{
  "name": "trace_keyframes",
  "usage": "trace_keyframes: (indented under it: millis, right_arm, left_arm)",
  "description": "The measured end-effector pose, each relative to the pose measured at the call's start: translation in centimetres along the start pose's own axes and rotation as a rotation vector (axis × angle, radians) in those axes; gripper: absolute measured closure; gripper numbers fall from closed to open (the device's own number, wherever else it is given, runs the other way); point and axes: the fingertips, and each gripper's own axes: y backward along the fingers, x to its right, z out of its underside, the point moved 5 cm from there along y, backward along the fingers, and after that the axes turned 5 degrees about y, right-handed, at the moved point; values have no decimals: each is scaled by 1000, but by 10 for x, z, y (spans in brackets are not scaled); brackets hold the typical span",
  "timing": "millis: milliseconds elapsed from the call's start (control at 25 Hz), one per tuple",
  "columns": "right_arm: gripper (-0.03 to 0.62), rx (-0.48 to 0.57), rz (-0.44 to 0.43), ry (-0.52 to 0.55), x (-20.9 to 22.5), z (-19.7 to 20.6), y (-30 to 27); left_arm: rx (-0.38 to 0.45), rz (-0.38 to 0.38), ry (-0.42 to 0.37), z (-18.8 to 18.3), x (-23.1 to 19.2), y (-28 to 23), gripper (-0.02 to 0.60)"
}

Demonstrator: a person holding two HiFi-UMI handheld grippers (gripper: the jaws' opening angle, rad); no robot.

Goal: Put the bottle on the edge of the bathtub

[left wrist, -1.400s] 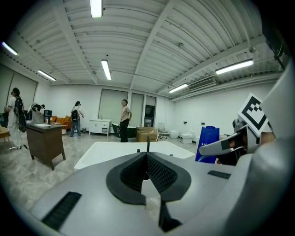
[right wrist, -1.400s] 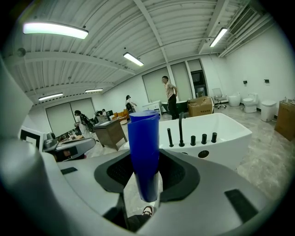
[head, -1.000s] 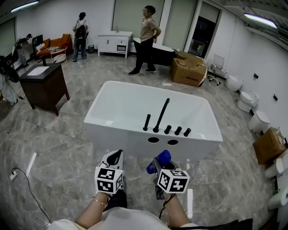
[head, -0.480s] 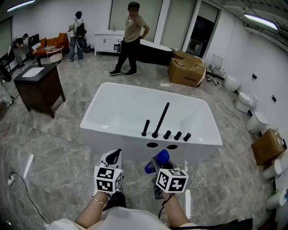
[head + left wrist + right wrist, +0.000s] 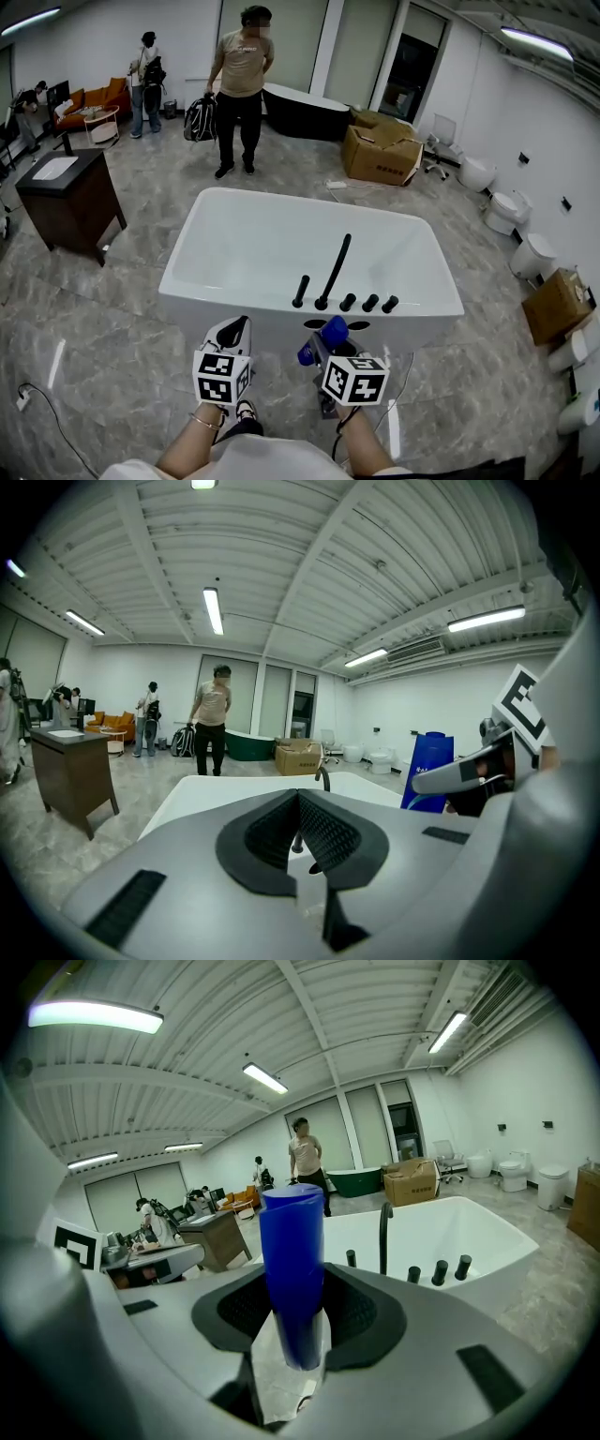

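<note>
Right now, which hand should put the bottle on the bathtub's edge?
The right gripper: its fingers clamp the blue bottle, and the bathtub edge is just ahead. The left gripper is shut and empty.

1. Head view: the marker cube (image 5: 354, 379) of the right gripper (image 5: 322, 351) covers its jaws and the lower body of the blue bottle (image 5: 326, 334). Only the bottle's top end shows.
2. Both forearms are cut off by the bottom edge.
3. A floor cable (image 5: 45, 398) runs out of frame at lower left, and a white fixture (image 5: 583, 412) is clipped by the right edge.
4. The people by the orange sofa (image 5: 94, 97) are too small to tell what they hold.
5. Right gripper view: the bottle's base sinks out of sight between the pads, and its body screens part of the bathtub (image 5: 511, 1274).
6. Left gripper view: the left gripper (image 5: 298, 797) hides the foot of the black faucet (image 5: 322, 776). The right gripper covers the bottle's lower end.
</note>
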Motion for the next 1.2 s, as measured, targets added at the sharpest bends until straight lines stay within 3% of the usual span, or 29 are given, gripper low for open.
trace_keyframes:
  millis: [600,1200]
  right_arm:
    - [424,-26,35,-7,13,-48,-75]
    - [424,-92,26,45,-4,-75,-137]
  left_arm:
    - [-27,11,16,-28,-54,-75,571]
    - [-33,-3,80,-36,-108,-114,571]
